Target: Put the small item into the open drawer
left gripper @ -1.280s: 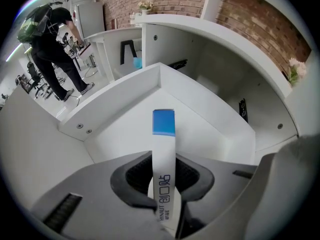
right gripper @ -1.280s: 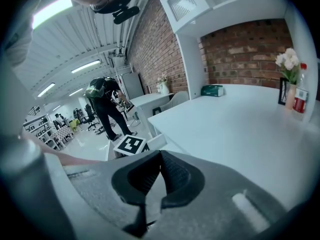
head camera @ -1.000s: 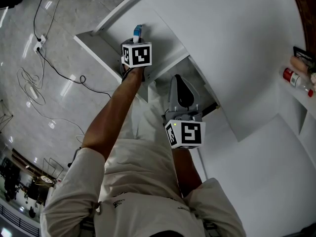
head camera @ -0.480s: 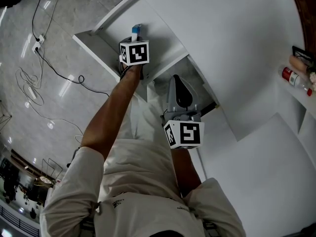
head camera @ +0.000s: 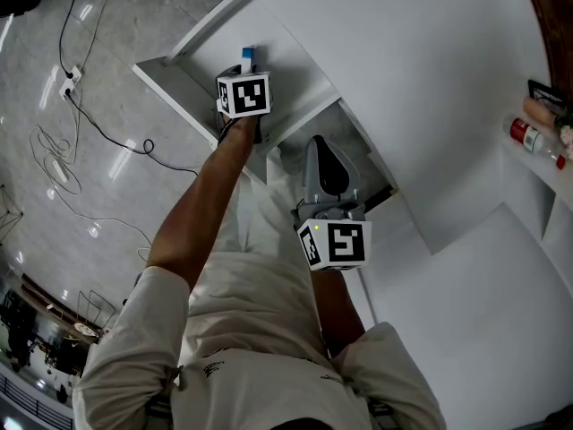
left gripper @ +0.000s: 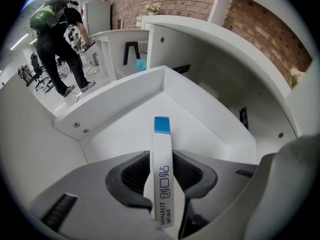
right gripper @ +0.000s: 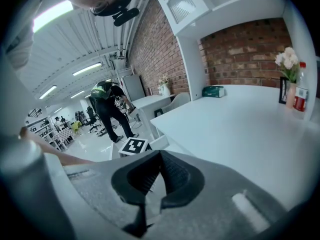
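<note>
A slim white box with a blue end (left gripper: 162, 174) stands upright between the jaws of my left gripper (left gripper: 162, 159). Those jaws have just been opening, and the pads sit beside the box without pressing on it. The gripper points steeply down into the open white drawer (left gripper: 115, 96). From the head view, the left gripper (head camera: 248, 64) hangs over the drawer (head camera: 166, 83) with the box's blue tip (head camera: 248, 55) showing past the marker cube. My right gripper (head camera: 320, 146) waits near the desk edge, and its jaws (right gripper: 159, 156) are shut on nothing.
A white desk top (head camera: 430, 79) fills the right side. A red bottle (head camera: 535, 141) and other small things stand at its far edge. Cables (head camera: 72, 88) lie on the glossy floor. A person with a green backpack (left gripper: 55, 39) stands farther off.
</note>
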The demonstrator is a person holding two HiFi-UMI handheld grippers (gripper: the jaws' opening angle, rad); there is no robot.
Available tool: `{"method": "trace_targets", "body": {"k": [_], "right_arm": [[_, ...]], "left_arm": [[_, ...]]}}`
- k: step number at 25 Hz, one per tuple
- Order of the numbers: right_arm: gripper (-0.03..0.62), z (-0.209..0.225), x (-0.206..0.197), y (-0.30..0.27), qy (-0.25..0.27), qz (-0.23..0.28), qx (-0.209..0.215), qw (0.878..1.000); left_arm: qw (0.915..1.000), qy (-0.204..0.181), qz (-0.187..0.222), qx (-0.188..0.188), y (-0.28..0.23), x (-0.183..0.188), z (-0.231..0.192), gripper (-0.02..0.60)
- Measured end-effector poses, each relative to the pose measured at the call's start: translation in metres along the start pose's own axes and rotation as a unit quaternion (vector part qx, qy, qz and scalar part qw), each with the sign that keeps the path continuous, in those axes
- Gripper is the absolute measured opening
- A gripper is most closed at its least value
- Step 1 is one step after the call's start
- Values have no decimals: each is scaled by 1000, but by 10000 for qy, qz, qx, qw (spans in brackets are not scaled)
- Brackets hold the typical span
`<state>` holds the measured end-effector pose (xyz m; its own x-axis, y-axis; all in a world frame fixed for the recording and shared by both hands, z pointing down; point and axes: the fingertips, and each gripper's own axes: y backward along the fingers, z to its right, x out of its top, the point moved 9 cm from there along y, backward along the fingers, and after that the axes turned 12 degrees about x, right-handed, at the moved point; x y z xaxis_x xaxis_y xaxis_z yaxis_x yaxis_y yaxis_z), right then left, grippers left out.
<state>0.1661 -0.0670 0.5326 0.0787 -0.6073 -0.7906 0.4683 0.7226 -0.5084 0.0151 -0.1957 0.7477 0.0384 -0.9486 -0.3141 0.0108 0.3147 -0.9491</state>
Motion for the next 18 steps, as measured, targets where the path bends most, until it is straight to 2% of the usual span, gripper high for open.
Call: {"method": "trace_targets", "body": {"k": [9, 18], "right_arm": [[-2, -6, 6, 10, 23, 71, -57, 10000], [-2, -24, 24, 20, 188, 252, -46, 9995]], "left_arm": [[9998, -47, 202, 5, 26, 8, -4, 138], [9984, -64, 564, -82, 72, 24, -14, 138]]}}
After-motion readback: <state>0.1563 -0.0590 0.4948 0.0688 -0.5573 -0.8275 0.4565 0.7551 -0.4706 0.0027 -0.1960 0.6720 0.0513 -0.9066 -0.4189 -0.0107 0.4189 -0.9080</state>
